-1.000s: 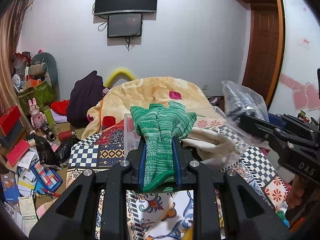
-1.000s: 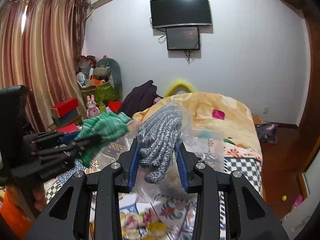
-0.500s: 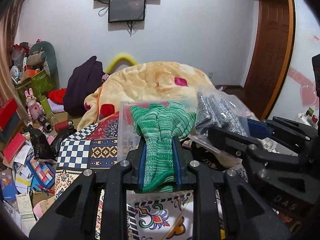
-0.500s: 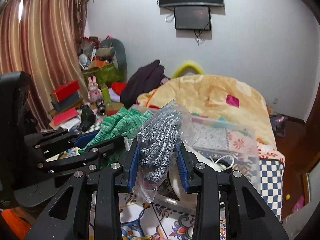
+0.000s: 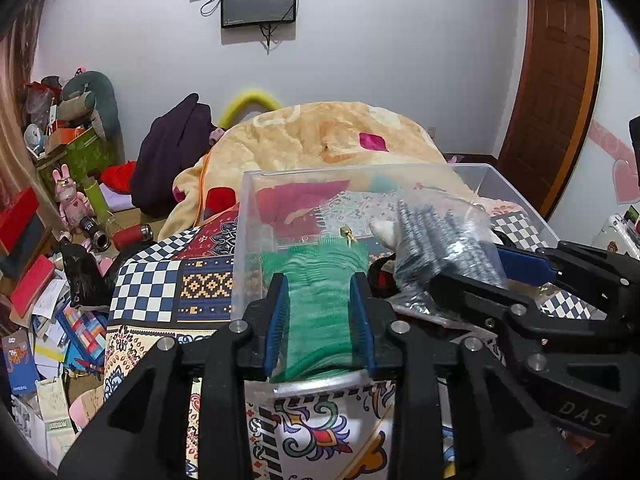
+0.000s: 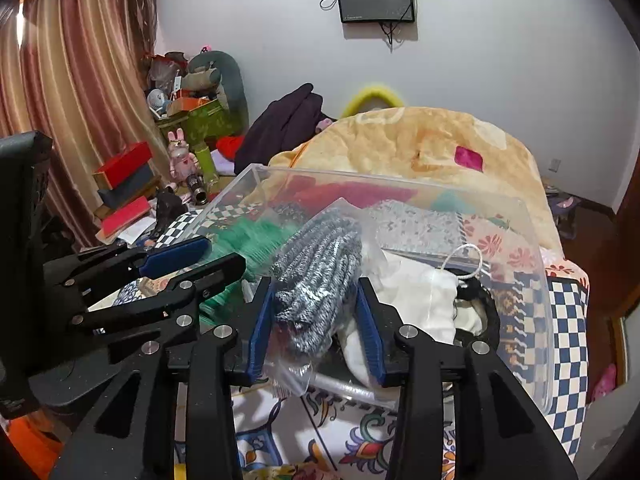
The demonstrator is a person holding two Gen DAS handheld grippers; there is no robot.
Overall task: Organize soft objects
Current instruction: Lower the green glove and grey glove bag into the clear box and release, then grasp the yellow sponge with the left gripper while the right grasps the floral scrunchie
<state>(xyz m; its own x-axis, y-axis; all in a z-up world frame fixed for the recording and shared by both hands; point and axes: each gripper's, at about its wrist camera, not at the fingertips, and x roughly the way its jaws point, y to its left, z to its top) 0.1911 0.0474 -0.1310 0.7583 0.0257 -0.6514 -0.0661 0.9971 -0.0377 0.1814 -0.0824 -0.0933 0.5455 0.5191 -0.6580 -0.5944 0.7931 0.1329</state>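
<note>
On right claw (image 5: 516,276) body: "DAS", perhaps truncated.

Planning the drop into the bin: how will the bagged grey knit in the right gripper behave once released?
The grey knit probably flops, its end drooping past the pads. Its plastic bag looks slick, so it may slide. Likely light, settling into the clear bin.

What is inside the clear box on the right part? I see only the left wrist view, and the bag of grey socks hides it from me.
Observer: A white cloth bundle lies in the clear box, right of the bag of grey socks.
Operator: Is anything on top of it?
Observer: A white cord loop rests above it.
Operator: Does the right gripper hold the bag?
Observer: Yes, the right gripper has its jaws shut on it, low over the box.
</note>
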